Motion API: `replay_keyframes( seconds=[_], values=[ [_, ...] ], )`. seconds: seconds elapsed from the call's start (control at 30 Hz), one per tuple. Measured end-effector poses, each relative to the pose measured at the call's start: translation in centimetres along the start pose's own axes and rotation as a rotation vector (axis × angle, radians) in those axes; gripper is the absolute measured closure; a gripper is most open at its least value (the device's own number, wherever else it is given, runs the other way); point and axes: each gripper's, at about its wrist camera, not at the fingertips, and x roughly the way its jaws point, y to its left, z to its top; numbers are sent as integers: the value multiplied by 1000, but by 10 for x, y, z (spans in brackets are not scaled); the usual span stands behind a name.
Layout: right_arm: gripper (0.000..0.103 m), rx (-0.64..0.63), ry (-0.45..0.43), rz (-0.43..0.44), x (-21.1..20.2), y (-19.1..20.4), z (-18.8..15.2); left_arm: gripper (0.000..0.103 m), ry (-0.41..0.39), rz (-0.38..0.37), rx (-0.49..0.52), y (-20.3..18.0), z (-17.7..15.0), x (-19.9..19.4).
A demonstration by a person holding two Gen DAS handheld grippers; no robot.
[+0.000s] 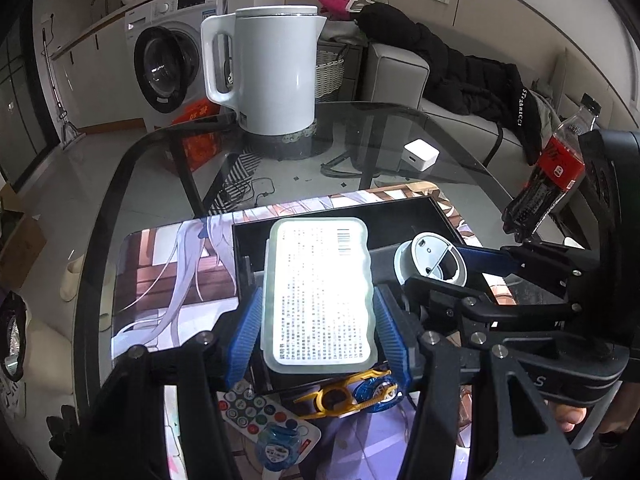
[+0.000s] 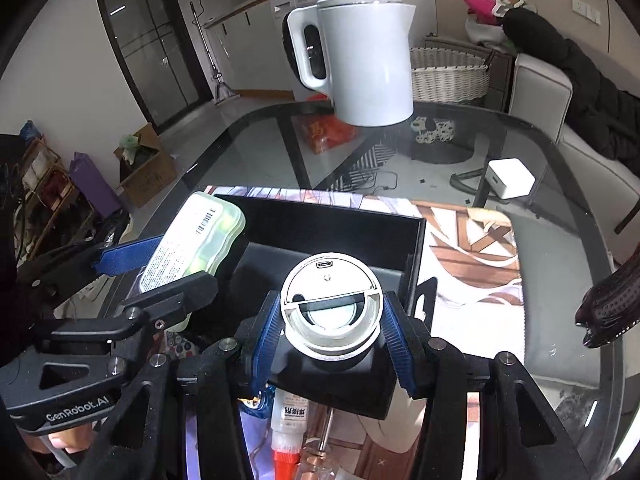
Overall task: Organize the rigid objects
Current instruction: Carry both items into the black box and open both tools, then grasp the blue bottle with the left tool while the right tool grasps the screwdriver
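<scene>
Over the black box, your left gripper clamps a pale plastic case between its pads; beside it, your right gripper grips a round white device just above the box's floor.

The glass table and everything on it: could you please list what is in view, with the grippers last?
Round glass table: one, dark-rimmed, under everything.
Printed picture mat: one, purple and brown, on the table.
Black open box: one, on the mat.
White electric kettle: one, far side of the table.
Small white cube: one, right of the box.
Translucent plastic case with printed label: one, held over the box.
White round device: one, held over the box.
White remote with coloured buttons: one, near edge.
Yellow and blue clip: one, near edge.
Left gripper: blue-padded, clamped on the case.
Right gripper: blue-padded, clamped on the round device.
</scene>
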Motion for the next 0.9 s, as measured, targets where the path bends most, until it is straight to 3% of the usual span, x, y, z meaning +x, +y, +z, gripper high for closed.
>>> replay_keyframes(
  seconds=[0.23,0.6,0.9],
  values=[
    [52,27,7,31,-4,-4,-3,48,38,-18,-13,4,-3,7],
    [52,35,-3,63,-14,-5,-7,42,18,-4,-6,2,-4,8],
    [51,19,-45,40,-32,-5,-11,40,-29,-20,-2,-2,-3,-12]
  ],
)
